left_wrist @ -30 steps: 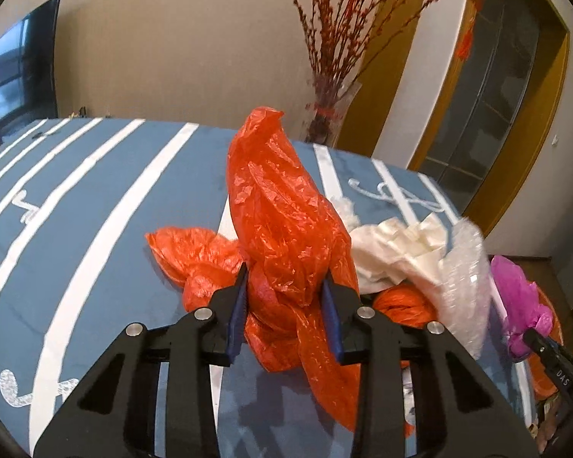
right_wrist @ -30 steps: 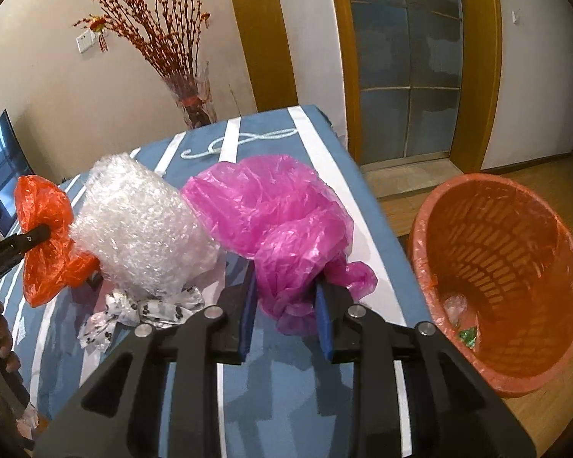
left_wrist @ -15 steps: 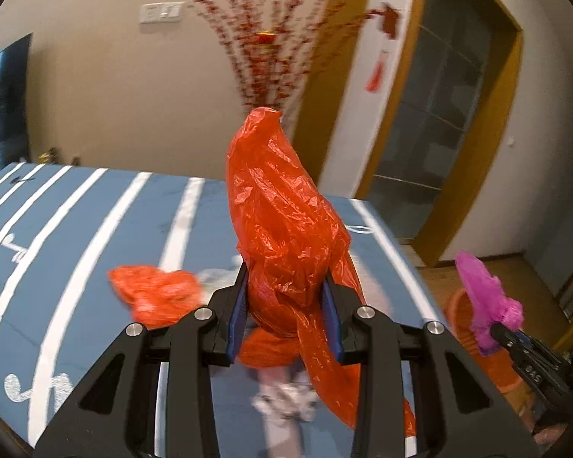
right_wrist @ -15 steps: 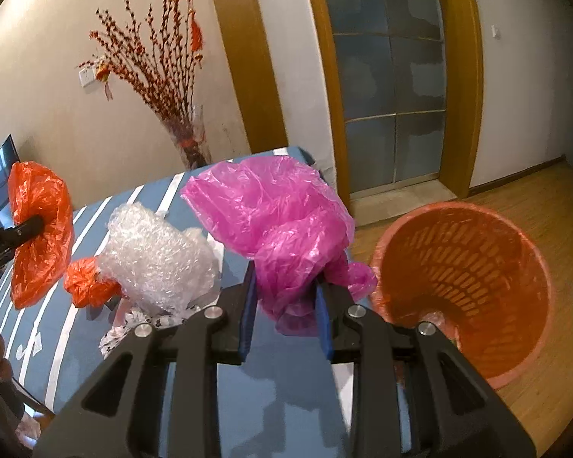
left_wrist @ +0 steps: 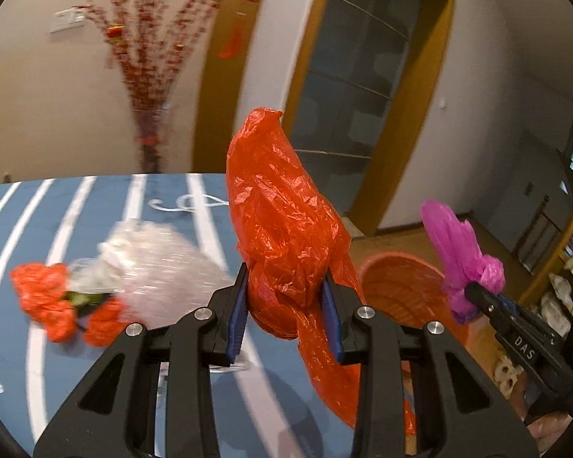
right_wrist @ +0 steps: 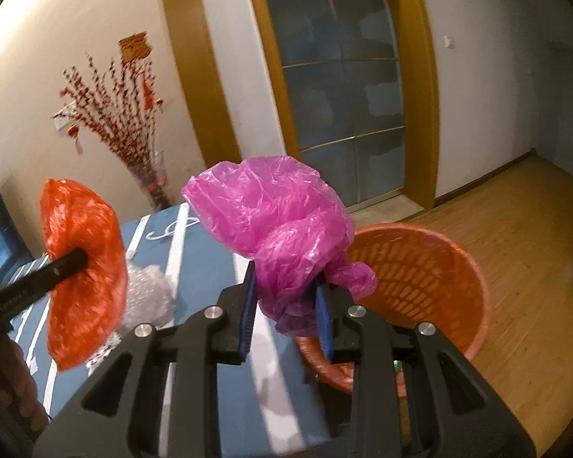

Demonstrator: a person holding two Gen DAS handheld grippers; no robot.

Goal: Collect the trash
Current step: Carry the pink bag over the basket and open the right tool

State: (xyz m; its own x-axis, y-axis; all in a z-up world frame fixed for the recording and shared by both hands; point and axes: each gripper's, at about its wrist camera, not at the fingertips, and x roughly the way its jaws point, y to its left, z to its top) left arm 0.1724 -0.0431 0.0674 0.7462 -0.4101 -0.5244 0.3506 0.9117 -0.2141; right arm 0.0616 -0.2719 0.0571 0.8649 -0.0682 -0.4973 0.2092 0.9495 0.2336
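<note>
Left wrist: crinkly orange bag (left_wrist: 286, 229) pinched in gripper (left_wrist: 284, 316).

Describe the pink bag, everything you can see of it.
The pink bag is thin, crinkled, translucent magenta plastic, bunched into a loose wad. The right gripper is shut on its lower part, holding it in the air; the upper folds billow above the jaws. It hangs at the table's edge, beside the orange basket. Nothing else touches it.

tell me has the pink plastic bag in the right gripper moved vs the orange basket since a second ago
Yes. The pink plastic bag, clamped in the right gripper, has come off the blue striped tabletop toward the orange basket, now overlapping its near rim.
</note>
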